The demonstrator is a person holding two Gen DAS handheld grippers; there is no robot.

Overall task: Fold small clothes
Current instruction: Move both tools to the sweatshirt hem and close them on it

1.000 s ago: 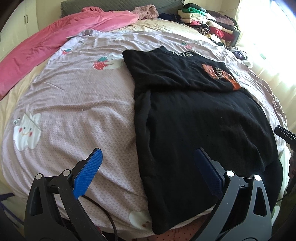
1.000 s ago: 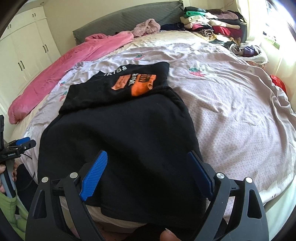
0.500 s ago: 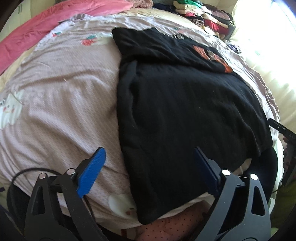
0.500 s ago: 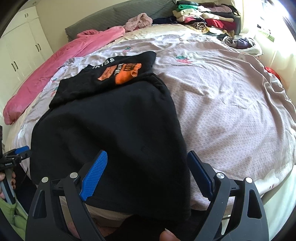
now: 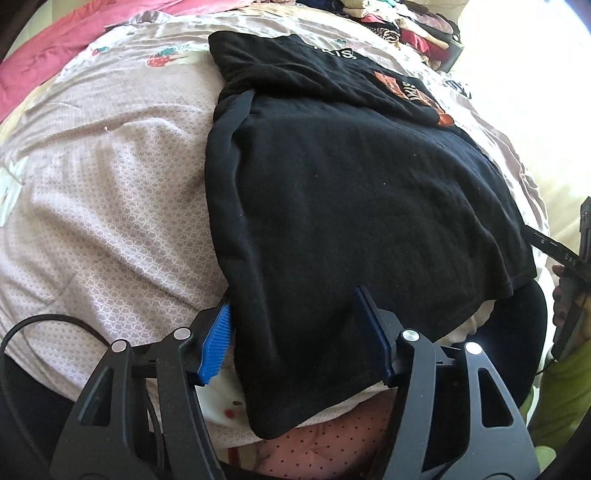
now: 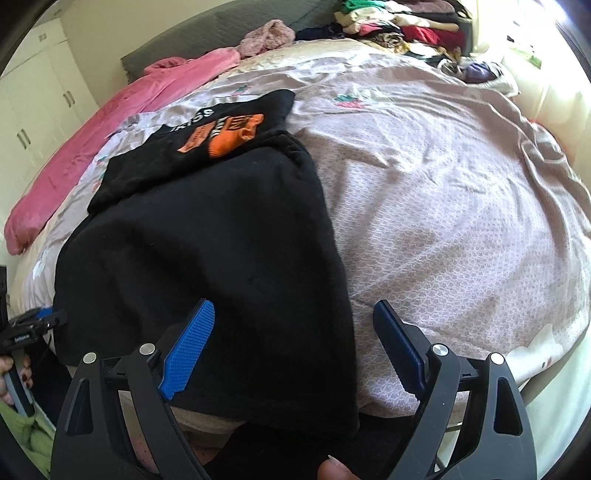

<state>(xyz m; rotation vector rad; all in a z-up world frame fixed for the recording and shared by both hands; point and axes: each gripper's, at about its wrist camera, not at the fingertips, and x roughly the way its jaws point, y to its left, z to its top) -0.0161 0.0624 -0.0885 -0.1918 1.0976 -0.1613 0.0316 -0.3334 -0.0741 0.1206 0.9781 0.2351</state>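
Observation:
A black garment (image 5: 351,192) with an orange print (image 5: 413,92) lies flat on the bed, its top part folded down; it also shows in the right wrist view (image 6: 207,251). Its near hem hangs over the bed's front edge. My left gripper (image 5: 295,328) is open, its jaws straddling the hem's near left corner. My right gripper (image 6: 295,343) is open, straddling the hem's near right corner. The other gripper shows at each view's edge: the right gripper (image 5: 569,258), the left gripper (image 6: 29,328).
The bed has a lilac patterned sheet (image 6: 461,206). A pink blanket (image 6: 122,107) lies along the far left. A pile of folded clothes (image 6: 406,26) sits at the far right by the headboard. White cupboards (image 6: 33,99) stand on the left.
Both grippers have moved forward and down toward the garment's near hem, staying open. The garment has not moved.

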